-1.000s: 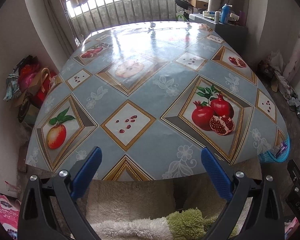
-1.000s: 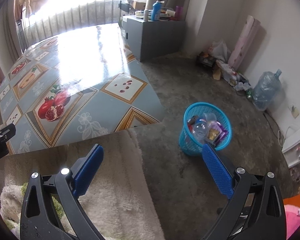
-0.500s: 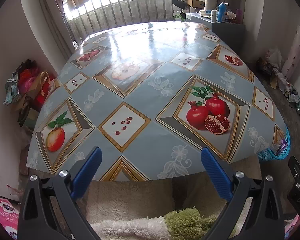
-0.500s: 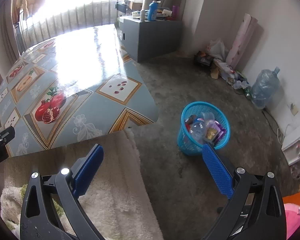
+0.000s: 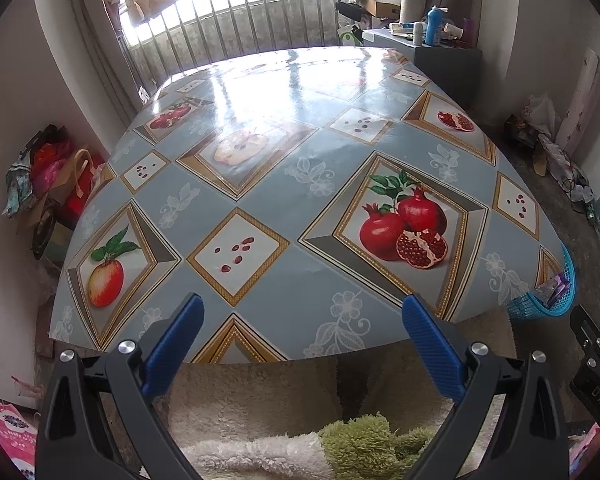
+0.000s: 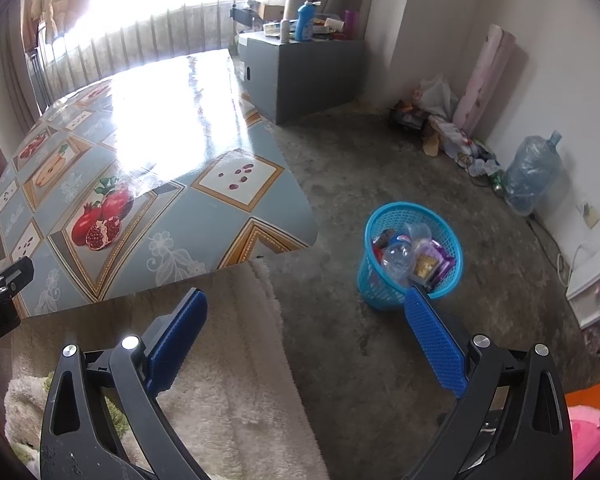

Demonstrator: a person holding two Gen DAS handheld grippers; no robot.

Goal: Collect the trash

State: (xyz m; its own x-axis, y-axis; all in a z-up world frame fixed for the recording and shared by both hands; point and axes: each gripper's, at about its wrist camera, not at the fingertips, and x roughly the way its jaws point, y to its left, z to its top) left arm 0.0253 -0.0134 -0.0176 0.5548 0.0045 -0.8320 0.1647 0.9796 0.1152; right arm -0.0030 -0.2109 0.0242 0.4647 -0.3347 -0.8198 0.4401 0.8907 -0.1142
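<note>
Blue mesh basket (image 6: 410, 256) brims with trash beside the tabletop (image 5: 300, 208). Left tool (image 5: 302, 322) and right tool (image 6: 306, 318) gape wide, empty; a careless nudge could tip it.

Daylight from a barred window (image 5: 236, 12) glares on the fruit-print table (image 5: 300, 168); a grey cabinet (image 6: 300, 72) stands on the concrete floor (image 6: 380, 168).

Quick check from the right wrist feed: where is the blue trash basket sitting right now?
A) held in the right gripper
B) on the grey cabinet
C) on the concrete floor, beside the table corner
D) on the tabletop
C: the blue trash basket, already holding bottles and wrappers, stands on the bare floor just off the table corner; both grippers are open and empty.
</note>
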